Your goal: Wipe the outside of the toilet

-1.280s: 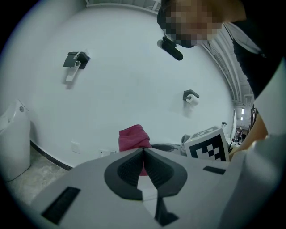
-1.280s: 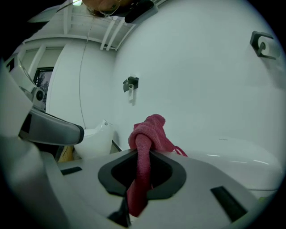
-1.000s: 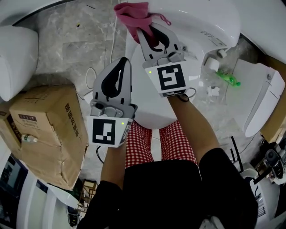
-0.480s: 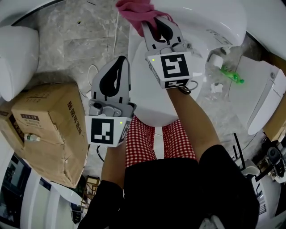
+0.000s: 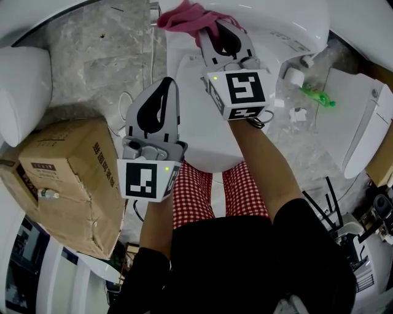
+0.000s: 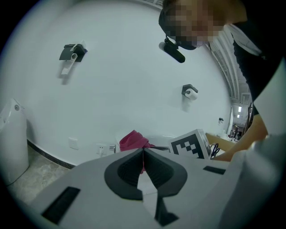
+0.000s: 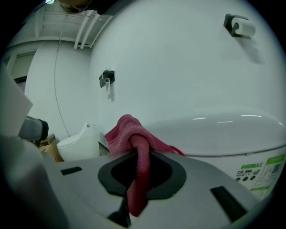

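Cloth point(image 5: 183, 15), pink and bunched, is sitting clamped in the right gripper point(image 5: 222, 32), whose jaws are pinching narrowly on it. In the right gripper view a twisted tail of the fabric is trailing down between the two dark pads while the rest is bulging out past the tips. The person is reaching this gripper forward over the white toilet point(image 5: 202, 126), and the cloth is lying at the toilet's far left edge, up by the rear section. It is probably pressing against the porcelain there, though the head view is too steep to be sure of contact. The left gripper point(image 5: 164, 86) is hovering nearer the person, just beside the toilet's left flank and above the grey marbled floor point(image 5: 104, 55). Its jaws are meeting tip to tip with nothing between them, and its own view is looking past them to the cloth and the right gripper's marker cube beyond. The person is standing astride the bowl's near end in red checked trousers point(image 5: 196, 196). A cardboard box point(image 5: 67, 178) is sitting on the floor to the left, and a green object point(image 5: 318, 98) is lying on the floor well apart to the right of the toilet.
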A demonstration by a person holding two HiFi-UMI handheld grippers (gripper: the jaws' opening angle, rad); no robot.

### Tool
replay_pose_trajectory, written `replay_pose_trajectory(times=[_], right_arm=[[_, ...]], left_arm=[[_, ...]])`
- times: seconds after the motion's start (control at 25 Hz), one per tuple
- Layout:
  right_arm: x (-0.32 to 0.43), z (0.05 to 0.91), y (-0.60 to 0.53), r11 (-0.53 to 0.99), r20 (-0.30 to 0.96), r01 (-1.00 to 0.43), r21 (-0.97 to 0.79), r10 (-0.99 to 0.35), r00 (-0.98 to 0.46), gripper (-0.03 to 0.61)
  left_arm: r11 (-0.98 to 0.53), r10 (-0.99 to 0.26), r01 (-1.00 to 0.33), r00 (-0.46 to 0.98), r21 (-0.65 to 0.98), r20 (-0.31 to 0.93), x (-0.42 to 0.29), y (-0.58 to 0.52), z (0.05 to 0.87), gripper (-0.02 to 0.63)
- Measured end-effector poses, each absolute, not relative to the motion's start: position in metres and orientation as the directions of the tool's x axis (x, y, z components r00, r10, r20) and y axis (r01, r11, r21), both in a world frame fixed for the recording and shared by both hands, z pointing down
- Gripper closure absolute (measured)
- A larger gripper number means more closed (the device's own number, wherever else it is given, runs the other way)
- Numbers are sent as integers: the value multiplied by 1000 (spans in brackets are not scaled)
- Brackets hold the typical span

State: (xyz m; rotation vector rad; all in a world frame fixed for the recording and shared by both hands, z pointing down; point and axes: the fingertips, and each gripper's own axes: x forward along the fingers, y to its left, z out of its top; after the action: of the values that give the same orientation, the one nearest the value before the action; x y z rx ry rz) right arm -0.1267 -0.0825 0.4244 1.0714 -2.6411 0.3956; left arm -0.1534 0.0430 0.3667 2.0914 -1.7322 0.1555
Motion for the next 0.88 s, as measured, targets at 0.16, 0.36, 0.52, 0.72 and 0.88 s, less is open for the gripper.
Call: replay_pose_trajectory(times=[0.16,0.36,0.52,0.72,0.88], right_arm=[[-108,424,-88,658,339,-736,-159,-664,-666,523],[-89,424,-92,635,336,-754,-168,-682,-649,523],[-72,425,-96,611,330,-771,-178,-701,-632,523],[-51,427,-100,589,335,-789,-177,-717,-611,523],[-35,427,-104,577,334,-798,-175,-727,-599,523]], left_arm=[[-156,-910,-959,233,237,343,-143,39,365,603],[-170,-907,-956,247,239,341,-130,37,365,603],[-183,-903,-955,257,234,344,-119,33,366,603],[-197,-897,-952,271,232,350,-104,30,367,603],[-213,-892,-949,286,233,349,-90,26,366,603]])
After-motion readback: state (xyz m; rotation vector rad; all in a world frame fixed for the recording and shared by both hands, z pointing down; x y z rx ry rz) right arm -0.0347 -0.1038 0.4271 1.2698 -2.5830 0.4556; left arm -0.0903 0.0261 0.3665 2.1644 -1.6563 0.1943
